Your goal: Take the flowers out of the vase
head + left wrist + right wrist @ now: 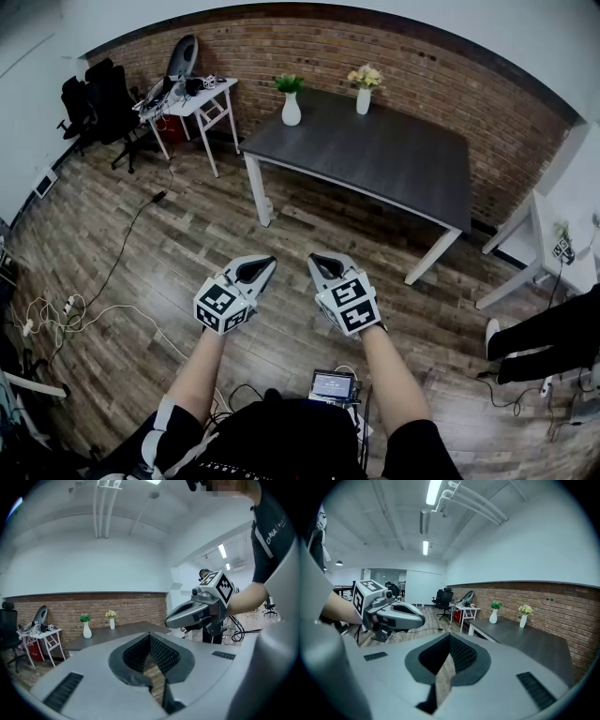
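Two white vases stand at the far edge of a dark table [375, 155] across the room. One vase [364, 99] holds yellow flowers [365, 76], the other vase [292, 111] a green plant [289, 82]. Both show small in the left gripper view, flowers [110, 614], and in the right gripper view, flowers [525, 609]. My left gripper [262, 268] and right gripper [322, 262] hover side by side over the wooden floor, well short of the table. Both are shut with nothing between the jaws, as seen at the left gripper [150, 638] and the right gripper [450, 638].
A white side table [199, 97] with clutter and black office chairs [92, 96] stand at the back left. Cables [66, 314] trail over the floor on the left. A white desk [562, 225] and a person's dark-clad legs [548, 339] are on the right.
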The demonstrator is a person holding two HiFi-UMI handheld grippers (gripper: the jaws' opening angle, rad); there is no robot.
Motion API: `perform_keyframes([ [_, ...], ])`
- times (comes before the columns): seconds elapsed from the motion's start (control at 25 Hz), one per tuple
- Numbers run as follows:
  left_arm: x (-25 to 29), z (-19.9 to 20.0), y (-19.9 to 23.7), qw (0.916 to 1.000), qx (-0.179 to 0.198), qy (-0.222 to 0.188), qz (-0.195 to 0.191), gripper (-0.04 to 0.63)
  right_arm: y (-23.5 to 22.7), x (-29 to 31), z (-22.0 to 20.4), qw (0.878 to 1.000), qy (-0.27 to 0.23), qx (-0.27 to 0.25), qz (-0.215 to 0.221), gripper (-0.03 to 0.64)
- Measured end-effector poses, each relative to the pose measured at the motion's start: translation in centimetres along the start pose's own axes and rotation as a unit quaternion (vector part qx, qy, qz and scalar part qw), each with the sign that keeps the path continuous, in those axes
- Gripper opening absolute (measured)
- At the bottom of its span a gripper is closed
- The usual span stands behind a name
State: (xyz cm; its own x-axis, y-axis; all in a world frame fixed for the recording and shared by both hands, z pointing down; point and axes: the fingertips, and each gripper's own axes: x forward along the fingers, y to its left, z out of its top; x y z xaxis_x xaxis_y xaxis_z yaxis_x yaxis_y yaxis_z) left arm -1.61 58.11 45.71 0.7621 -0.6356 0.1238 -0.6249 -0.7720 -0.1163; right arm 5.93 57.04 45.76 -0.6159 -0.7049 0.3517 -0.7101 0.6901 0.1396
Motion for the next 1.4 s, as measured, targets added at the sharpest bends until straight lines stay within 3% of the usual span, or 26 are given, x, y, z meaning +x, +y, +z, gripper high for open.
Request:
perform_keyframes([
  [0.4, 1.0, -0.1, -1.1, 0.9996, -0.027, -0.002, -0.005, 0.003, -0.2, -0.7, -0.3, 1.000, 0.002, -0.021, 0.009, 0.003],
  [0.64, 1.2, -0.1, -1.7, 0.9996, -0.025, -0.006, -0.011, 0.003, -0.5, -1.2, -0.2, 1.000, -0.022, 0.002, 0.018, 0.005],
  [0.96, 1.3, -0.4, -3.1, 0.9991, -0.025, 0.006, -0.033, 0.002, 0.0, -1.6, -0.8, 1.000, -0.012, -0.007, 0.026, 0.005],
  [1.4, 3.5, -0.7, -3.9, 0.9994, -0.021, 0.016, -0.020, 0.003, -2.7, -2.6, -2.6, 1.000, -0.006, -0.001, 0.024, 0.005],
])
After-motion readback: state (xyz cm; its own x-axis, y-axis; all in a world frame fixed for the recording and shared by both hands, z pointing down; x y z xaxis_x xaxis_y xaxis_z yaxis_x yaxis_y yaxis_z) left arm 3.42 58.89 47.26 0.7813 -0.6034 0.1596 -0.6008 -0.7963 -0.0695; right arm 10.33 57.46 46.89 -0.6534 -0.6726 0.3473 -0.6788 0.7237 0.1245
